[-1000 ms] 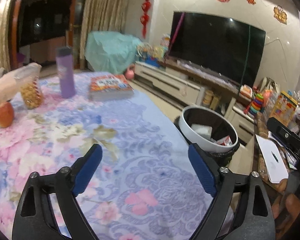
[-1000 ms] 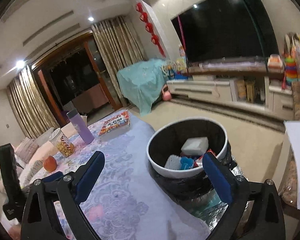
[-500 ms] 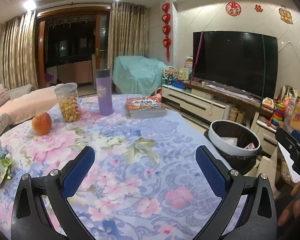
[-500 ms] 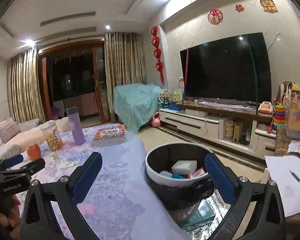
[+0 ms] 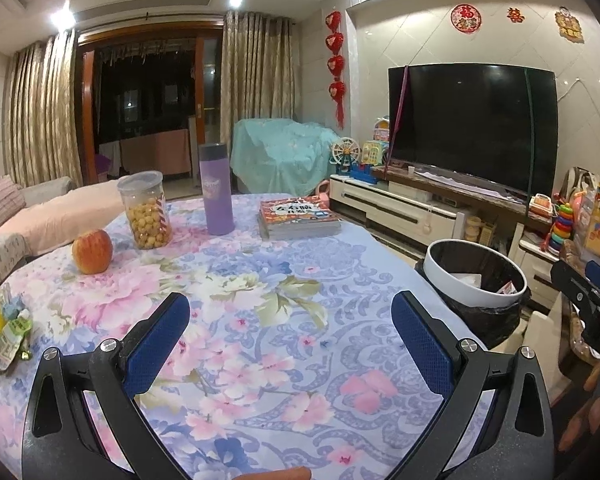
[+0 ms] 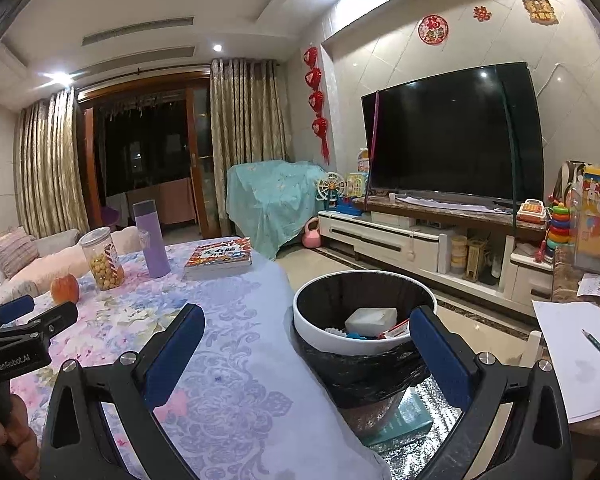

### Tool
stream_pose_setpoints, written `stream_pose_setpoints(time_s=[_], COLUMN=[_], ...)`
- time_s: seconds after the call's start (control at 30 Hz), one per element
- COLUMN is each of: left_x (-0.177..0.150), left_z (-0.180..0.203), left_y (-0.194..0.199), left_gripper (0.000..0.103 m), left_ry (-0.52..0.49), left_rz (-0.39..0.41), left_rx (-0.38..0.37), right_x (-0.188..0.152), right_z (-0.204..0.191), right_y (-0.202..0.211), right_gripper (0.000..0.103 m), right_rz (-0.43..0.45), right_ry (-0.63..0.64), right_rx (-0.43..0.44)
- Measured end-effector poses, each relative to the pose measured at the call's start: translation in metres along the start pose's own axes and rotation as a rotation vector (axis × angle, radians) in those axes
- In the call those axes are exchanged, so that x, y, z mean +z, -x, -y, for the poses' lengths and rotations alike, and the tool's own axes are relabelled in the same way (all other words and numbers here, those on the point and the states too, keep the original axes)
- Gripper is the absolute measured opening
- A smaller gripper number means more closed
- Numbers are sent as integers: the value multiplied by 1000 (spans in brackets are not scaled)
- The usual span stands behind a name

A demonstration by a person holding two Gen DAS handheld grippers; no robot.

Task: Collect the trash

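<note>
Both the left gripper (image 5: 290, 332) and right gripper (image 6: 306, 346) are held wide and empty over the floral tablecloth (image 5: 260, 288). Crumpled wrappers (image 5: 4, 332) are seen at its left edge, well apart from the white-rimmed, black-lined bin (image 6: 364, 308); the red apple (image 5: 92, 245) could be mistaken for trash.

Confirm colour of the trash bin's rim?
White rim on the trash bin, black liner; right wrist view.
</note>
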State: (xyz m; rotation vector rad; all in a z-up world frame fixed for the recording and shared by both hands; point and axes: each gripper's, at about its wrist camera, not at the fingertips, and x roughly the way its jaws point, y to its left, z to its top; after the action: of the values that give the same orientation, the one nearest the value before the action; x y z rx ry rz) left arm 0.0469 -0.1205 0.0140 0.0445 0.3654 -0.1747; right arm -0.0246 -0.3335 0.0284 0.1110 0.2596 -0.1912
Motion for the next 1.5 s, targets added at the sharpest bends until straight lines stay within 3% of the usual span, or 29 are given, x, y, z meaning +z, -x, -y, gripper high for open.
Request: stream_pose_setpoints(time_s=[1.5], left_x=[-2], left_z=[6], left_y=[11], left_gripper=[103], left_ry=[-29], left_rz=[47], left_rx=[1], right_x=[3], right_z=[1], right_y=[6], right_gripper=[103], right_rz=[18], right_ry=[-18], right_rx=[15])
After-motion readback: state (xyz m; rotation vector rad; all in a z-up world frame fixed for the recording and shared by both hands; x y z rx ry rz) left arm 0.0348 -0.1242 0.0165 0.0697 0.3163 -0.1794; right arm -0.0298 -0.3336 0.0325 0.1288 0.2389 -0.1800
